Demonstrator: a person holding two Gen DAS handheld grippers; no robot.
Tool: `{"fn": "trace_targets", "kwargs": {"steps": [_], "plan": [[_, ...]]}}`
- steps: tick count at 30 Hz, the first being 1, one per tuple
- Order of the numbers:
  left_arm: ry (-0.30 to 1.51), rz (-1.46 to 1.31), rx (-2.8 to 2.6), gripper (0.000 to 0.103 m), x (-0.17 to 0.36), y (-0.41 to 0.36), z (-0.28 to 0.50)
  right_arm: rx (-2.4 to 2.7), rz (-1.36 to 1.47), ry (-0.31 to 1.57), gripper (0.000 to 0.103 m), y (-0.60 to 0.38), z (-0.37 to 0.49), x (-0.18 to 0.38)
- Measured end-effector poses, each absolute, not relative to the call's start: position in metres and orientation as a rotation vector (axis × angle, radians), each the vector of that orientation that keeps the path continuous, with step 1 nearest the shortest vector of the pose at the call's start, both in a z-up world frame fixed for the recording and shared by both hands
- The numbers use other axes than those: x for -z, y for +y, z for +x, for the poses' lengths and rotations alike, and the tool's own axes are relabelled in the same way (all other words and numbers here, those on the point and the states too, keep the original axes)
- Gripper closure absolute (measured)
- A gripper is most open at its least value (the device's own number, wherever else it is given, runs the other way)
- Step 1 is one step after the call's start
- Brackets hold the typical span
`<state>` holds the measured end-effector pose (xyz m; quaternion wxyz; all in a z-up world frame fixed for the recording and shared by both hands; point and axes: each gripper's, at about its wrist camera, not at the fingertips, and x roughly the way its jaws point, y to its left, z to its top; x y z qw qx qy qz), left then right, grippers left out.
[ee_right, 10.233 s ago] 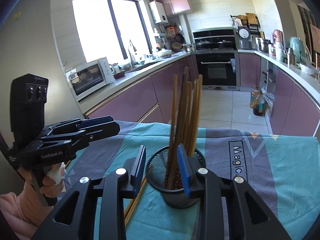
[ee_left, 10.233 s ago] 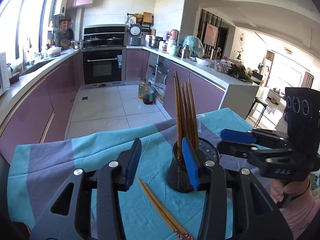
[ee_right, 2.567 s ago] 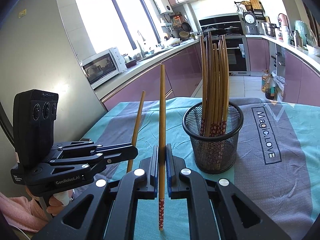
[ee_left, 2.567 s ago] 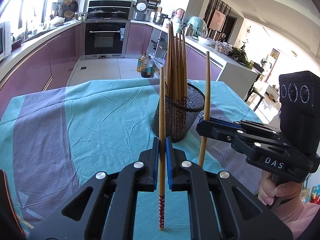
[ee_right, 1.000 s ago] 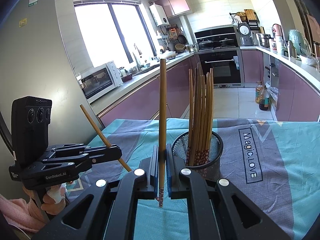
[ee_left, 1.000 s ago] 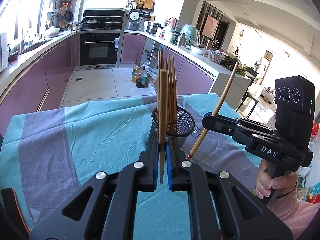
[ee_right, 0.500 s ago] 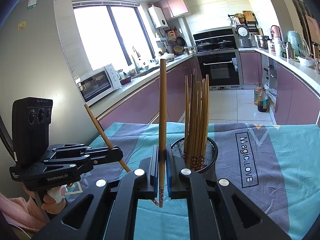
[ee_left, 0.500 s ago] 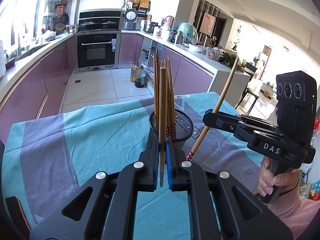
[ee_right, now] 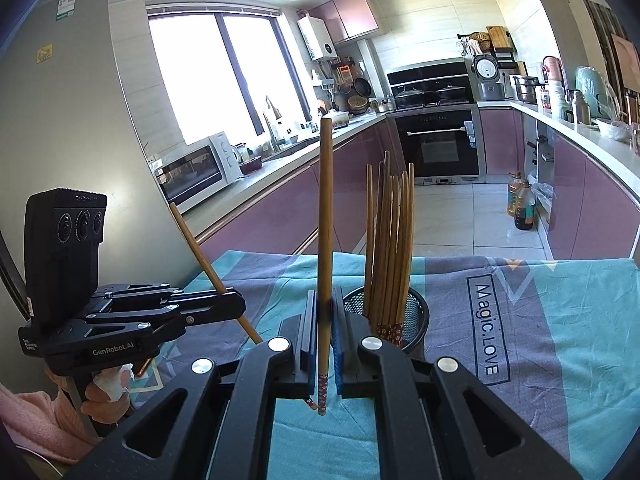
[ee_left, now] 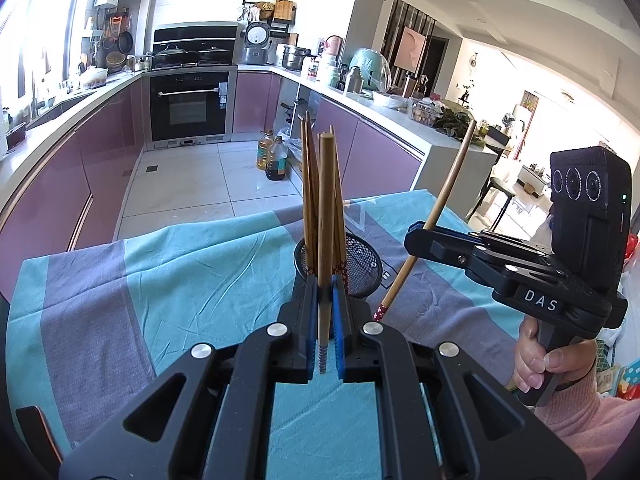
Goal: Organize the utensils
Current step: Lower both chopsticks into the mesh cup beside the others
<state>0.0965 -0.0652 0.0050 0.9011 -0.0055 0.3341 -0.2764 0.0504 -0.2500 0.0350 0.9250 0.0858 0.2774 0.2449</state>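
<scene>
1. Wooden chopsticks (ee_right: 390, 248) stood bundled in a black mesh holder (ee_right: 416, 316) on the surface, which was covered by a teal-and-grey cloth (ee_right: 560, 320).
2. The left gripper (ee_left: 324, 312) had its jaws pressed onto a single chopstick (ee_left: 326, 216) — upright in its own view, patterned end down, just in front of the holder.
3. The right gripper (ee_right: 324, 332) pinched a second chopstick (ee_right: 325, 216) the same way, just left of the holder in its own view.
4. From the left wrist view, that second chopstick leaned — its patterned tip sat low beside the holder's rim.
</scene>
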Motion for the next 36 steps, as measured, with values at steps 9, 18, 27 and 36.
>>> {"fn": "trace_targets", "kwargs": {"steps": [9, 18, 27, 36], "plan": [[0.678, -0.019, 0.605, 0.096, -0.011, -0.061, 0.096, -0.512, 0.166, 0.556, 0.097, -0.25, 0.052, -0.04], [0.668, -0.011, 0.605, 0.096, -0.015, -0.061, 0.098, -0.51, 0.16, 0.54, 0.097, -0.251, 0.052, -0.045], [0.657, -0.01, 0.609, 0.096, -0.02, -0.062, 0.097, -0.507, 0.155, 0.522, 0.097, -0.254, 0.052, -0.05], [0.626, -0.032, 0.639, 0.096, -0.034, -0.058, 0.092, -0.508, 0.155, 0.499, 0.097, -0.258, 0.051, -0.056]]}}
